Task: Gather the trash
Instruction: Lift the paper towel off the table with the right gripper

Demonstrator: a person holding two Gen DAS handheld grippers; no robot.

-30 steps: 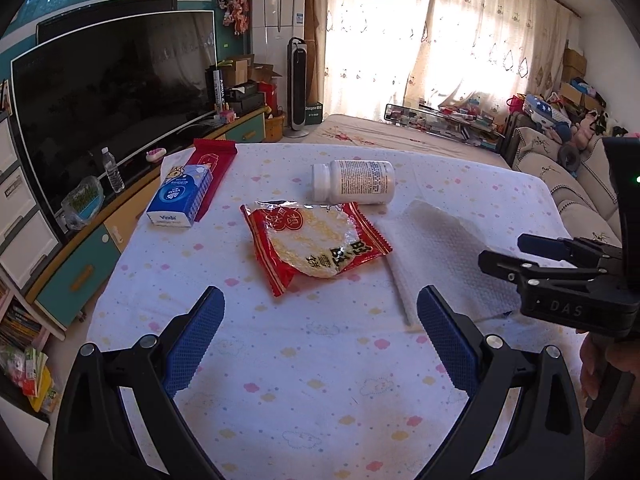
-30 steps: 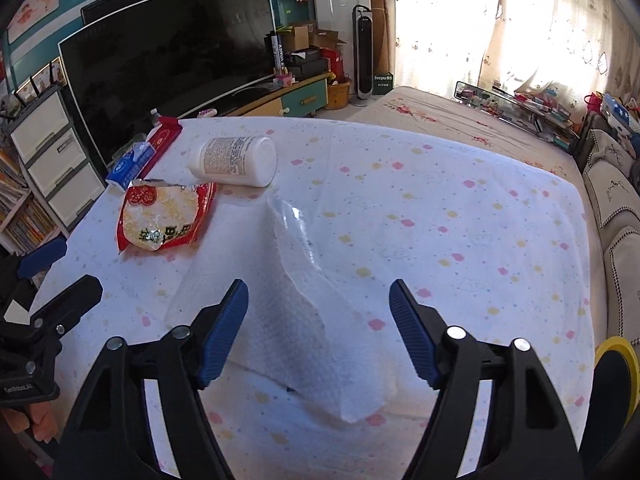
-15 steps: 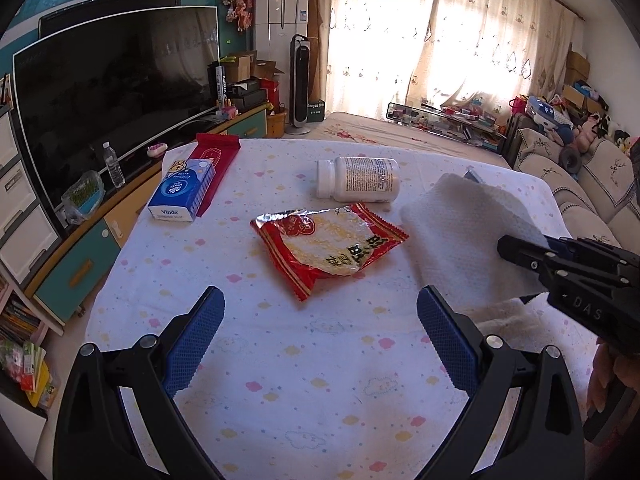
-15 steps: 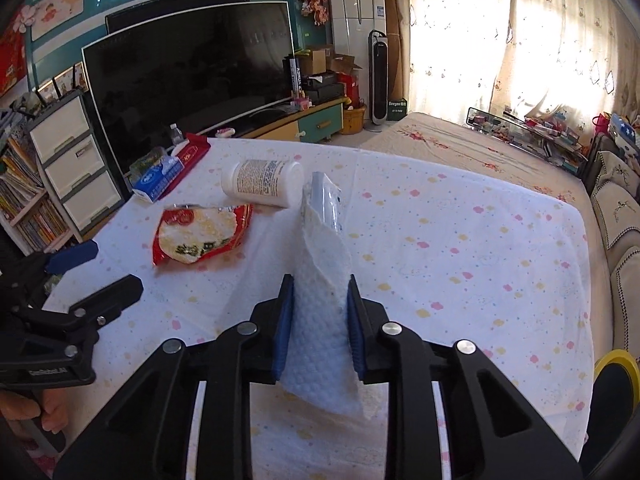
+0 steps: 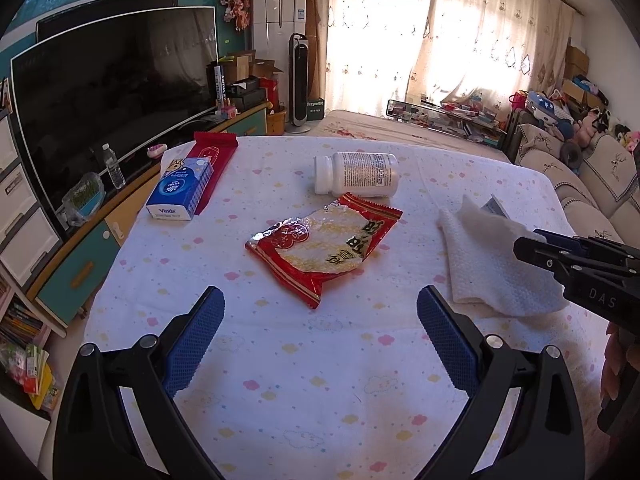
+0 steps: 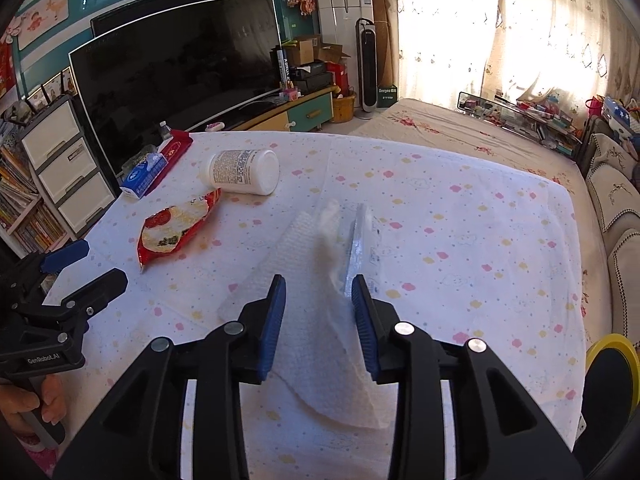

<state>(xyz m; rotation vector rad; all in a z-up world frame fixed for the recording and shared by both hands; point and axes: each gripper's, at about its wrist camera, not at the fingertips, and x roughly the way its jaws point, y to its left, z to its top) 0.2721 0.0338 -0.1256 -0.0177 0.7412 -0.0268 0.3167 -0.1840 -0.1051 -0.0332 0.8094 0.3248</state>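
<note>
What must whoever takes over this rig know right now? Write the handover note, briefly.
Left gripper: open, empty, hovering over the table short of the snack wrapper.
Right gripper: closed on the bunched paper towel, a clear plastic packet pinched alongside; the towel's tail lies on the table.
Done: towel grasped.
Left: snack wrapper and the white bottle lying on its side behind it.

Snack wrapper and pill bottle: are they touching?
Cannot tell. In the left wrist view the snack wrapper corner reaches the pill bottle edge, but no clear gap or contact shows; the right wrist view doesn't settle it either.
</note>
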